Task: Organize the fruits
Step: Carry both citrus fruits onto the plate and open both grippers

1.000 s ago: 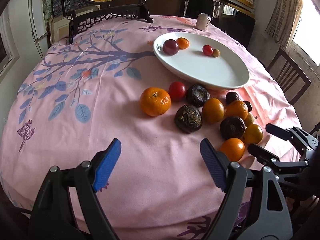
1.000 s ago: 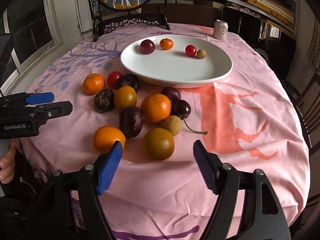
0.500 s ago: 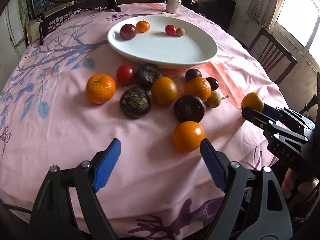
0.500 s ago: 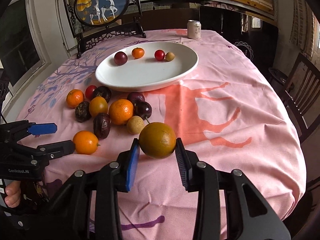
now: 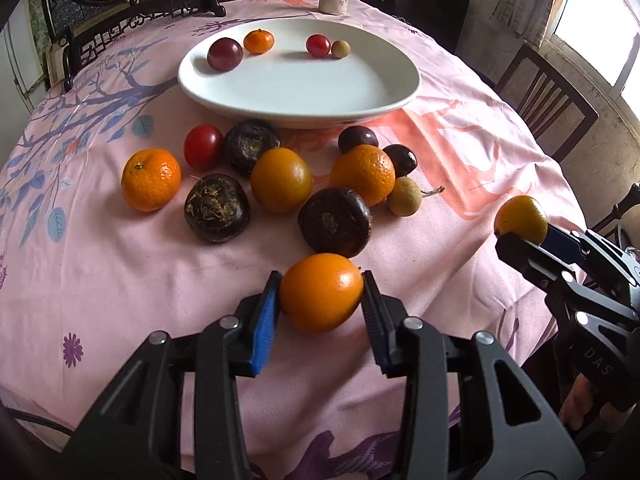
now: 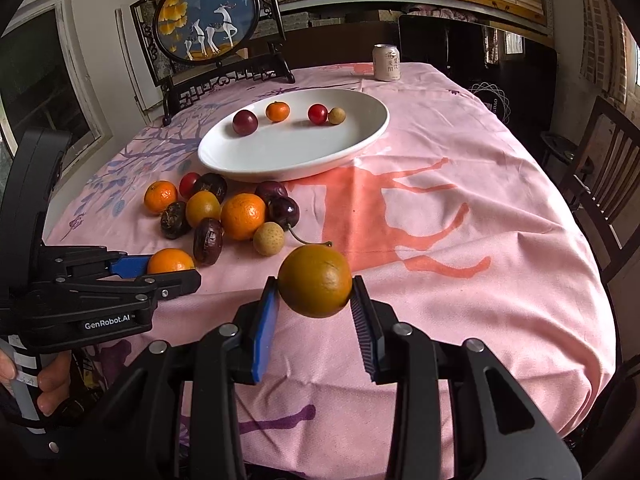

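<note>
Nearest, the left gripper (image 5: 320, 300) clamped a bright orange (image 5: 321, 291) between its blue pads, low over the pink tablecloth (image 5: 120, 272). Likewise the right gripper (image 6: 314, 300) held a brownish-orange fruit (image 6: 315, 281) aloft. Farther off, loose fruit lay before the white plate (image 6: 292, 156).

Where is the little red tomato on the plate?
In both views the red tomato sits at the white plate's far side, touching the small tan fruit on its right.

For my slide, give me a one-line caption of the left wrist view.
Left gripper clamps an orange at the tablecloth while loose fruit waits before the white plate.
</note>
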Demonstrator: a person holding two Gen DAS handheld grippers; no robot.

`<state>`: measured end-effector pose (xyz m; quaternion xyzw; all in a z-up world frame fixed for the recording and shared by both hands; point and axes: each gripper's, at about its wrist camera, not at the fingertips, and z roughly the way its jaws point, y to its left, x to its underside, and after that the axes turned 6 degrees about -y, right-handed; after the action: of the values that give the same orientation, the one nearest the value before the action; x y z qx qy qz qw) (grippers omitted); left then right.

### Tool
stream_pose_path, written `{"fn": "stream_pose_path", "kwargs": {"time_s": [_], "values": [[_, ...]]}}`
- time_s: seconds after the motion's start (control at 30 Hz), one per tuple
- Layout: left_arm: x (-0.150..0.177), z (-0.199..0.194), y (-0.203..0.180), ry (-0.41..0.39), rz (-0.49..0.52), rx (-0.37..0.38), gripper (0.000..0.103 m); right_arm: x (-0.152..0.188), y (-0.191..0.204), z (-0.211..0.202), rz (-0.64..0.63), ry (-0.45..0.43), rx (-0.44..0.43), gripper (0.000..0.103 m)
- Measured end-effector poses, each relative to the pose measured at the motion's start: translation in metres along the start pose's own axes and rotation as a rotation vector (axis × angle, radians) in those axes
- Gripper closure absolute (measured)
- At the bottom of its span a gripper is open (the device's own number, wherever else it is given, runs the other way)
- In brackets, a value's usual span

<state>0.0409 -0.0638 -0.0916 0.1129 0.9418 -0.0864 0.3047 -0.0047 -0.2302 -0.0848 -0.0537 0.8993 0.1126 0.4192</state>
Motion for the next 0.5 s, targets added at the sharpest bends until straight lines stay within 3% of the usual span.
{"fn": "stream_pose_path", "kwargs": {"time_s": [0.33, 0.5], "values": [[-0.006, -0.020, 0.017, -0.056, -0.014, -0.004, 0.063, -0.006, 0.009, 0.007, -0.007, 0.015, -0.006, 0.066], [-0.038, -0.029, 0.035, -0.095, -0.014, -0.004, 0.063, -0.022, 0.010, 0.016, -0.013, 0.017, -0.006, 0.066]]}}
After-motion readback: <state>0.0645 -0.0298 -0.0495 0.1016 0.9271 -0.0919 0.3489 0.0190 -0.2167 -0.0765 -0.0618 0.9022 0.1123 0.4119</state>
